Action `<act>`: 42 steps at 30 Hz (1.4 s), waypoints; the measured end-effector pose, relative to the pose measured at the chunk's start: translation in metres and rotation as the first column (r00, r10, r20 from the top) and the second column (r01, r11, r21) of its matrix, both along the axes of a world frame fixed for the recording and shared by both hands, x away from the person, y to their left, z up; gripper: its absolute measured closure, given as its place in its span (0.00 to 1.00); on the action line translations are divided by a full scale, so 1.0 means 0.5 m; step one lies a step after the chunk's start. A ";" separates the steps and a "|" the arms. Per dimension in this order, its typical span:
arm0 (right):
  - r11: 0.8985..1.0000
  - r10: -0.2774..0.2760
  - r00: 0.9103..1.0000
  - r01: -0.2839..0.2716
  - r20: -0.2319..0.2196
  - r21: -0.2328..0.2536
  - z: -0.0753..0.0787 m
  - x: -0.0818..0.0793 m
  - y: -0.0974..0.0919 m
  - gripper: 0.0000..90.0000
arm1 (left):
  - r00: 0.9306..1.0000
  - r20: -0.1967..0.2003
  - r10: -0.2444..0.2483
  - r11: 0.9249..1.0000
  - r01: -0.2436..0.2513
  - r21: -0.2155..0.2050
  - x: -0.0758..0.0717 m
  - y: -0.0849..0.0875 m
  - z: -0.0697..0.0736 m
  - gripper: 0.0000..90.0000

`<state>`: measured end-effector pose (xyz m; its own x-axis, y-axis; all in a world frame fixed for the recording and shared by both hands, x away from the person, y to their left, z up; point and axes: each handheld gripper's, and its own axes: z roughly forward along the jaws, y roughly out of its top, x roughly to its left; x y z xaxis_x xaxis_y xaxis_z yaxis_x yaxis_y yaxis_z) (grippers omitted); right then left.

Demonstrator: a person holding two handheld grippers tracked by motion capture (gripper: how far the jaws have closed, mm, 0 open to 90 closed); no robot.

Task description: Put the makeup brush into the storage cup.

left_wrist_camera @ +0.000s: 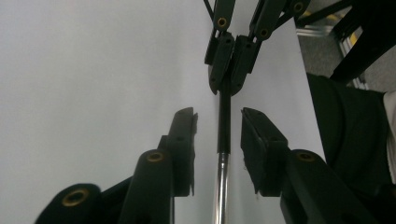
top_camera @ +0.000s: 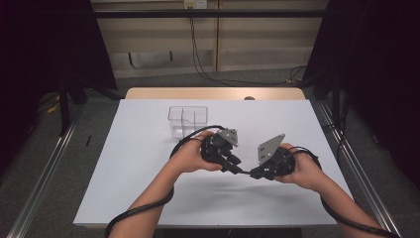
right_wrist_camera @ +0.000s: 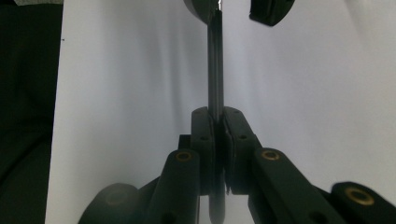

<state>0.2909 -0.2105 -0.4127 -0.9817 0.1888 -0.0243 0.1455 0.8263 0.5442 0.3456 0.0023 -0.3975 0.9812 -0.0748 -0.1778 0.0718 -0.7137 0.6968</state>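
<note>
A thin rod point(left_wrist_camera: 224, 126), black at one end and shiny metal at the other, runs between my two grippers above the white table point(top_camera: 148, 163). My right gripper point(right_wrist_camera: 218, 114) is shut on its black end, pads pressed on both sides; the left gripper view shows it from the front as the right gripper point(left_wrist_camera: 229, 70). My left gripper point(left_wrist_camera: 218, 116) has its jaws apart around the rod, with a gap on each side and no pad touching it. In the high view the left gripper point(top_camera: 233, 166) and right gripper point(top_camera: 255, 173) point at each other, nearly tip to tip.
A clear plastic box point(top_camera: 187, 121) with dividers stands on the table behind the left hand. A wooden table edge point(top_camera: 213, 93) lies beyond the white top. Black cables trail from both grippers along the forearms.
</note>
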 end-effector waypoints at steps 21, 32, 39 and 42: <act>0.999 -0.028 1.000 0.028 0.000 0.032 -0.006 -0.001 -0.004 0.93 | 0.992 -0.046 0.120 0.965 -0.128 -0.229 0.009 0.046 -0.013 0.21; 0.997 -0.045 0.999 0.045 0.001 0.058 -0.009 -0.002 -0.011 0.93 | 0.982 -0.067 0.177 0.925 -0.189 -0.331 0.010 0.066 -0.020 0.14; 0.996 -0.056 0.998 0.056 -0.001 0.070 -0.011 -0.002 -0.014 0.93 | 0.974 -0.077 0.212 0.890 -0.225 -0.397 0.011 0.081 -0.023 0.12; 0.995 -0.059 0.998 0.059 -0.005 0.079 -0.013 -0.003 -0.015 0.93 | 0.970 -0.080 0.229 0.881 -0.241 -0.408 0.011 0.086 -0.025 0.11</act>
